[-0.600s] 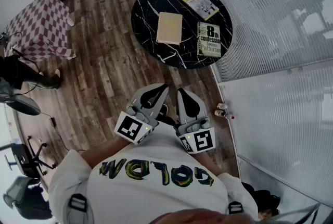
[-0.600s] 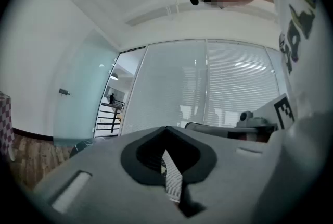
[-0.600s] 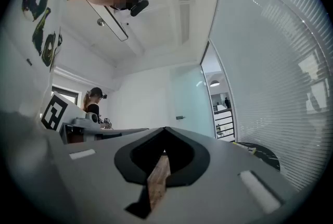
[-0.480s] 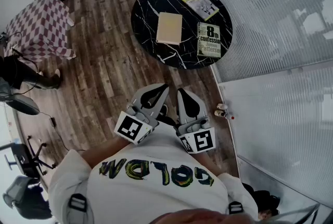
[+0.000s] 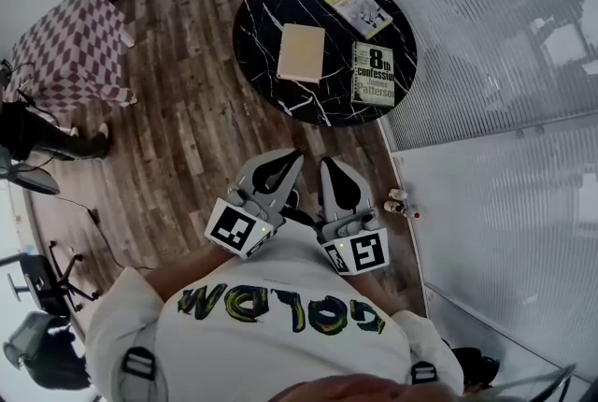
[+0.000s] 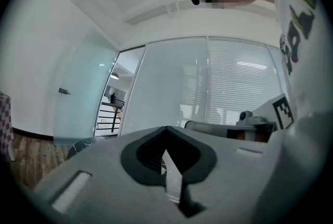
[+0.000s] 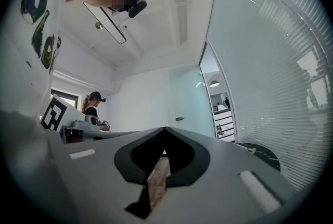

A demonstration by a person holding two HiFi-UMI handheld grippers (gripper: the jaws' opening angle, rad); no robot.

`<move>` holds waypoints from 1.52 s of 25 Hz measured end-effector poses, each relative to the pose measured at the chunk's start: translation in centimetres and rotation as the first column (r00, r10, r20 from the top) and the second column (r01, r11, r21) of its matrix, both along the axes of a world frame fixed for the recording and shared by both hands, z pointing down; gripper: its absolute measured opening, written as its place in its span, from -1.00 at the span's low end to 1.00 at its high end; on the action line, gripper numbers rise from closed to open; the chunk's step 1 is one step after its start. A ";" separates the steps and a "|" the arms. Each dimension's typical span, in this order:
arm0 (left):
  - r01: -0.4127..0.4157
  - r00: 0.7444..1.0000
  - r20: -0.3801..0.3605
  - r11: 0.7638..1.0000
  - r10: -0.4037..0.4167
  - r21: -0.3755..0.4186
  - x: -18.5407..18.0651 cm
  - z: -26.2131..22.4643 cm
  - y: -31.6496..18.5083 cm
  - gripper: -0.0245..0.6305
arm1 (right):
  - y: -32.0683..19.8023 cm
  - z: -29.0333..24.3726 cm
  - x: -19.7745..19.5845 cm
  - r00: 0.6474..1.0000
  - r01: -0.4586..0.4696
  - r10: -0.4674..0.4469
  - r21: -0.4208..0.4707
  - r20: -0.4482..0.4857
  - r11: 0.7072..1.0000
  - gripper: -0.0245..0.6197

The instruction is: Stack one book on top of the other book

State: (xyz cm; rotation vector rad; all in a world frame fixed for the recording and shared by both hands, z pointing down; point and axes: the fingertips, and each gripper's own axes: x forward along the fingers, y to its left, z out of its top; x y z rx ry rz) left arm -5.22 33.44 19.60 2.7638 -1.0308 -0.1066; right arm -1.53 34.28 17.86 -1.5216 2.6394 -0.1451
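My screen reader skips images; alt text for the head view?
A tan book, a yellow-green book and a book titled 8th Confession lie apart, unstacked, on a round black table. Nearer, the left claw and right claw are shut over wooden floor.

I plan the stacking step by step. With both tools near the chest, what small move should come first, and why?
Probably step closer to the round table. The left tool and right tool are shut and empty, held at the chest, while the tan book, the dark book and the yellow book lie on it ahead, seemingly beyond reach.
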 end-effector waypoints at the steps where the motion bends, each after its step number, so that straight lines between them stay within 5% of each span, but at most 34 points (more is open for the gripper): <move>1: 0.001 1.000 0.000 1.000 -0.001 -0.001 0.2 0.0 -0.1 -0.93 | -0.1 0.0 0.3 1.000 0.001 -0.001 -0.003 0.002 1.000 -0.92; 25: 0.064 0.998 0.020 0.997 -0.063 -0.045 4.6 1.1 -0.9 -0.93 | -1.0 1.2 4.9 0.999 0.039 -0.039 -0.027 0.012 0.999 -0.92; 38: 0.069 0.998 -0.004 0.996 -0.069 -0.048 5.0 1.7 -5.9 -0.93 | -5.8 1.4 5.8 1.000 0.025 -0.026 -0.015 -0.001 1.000 -0.92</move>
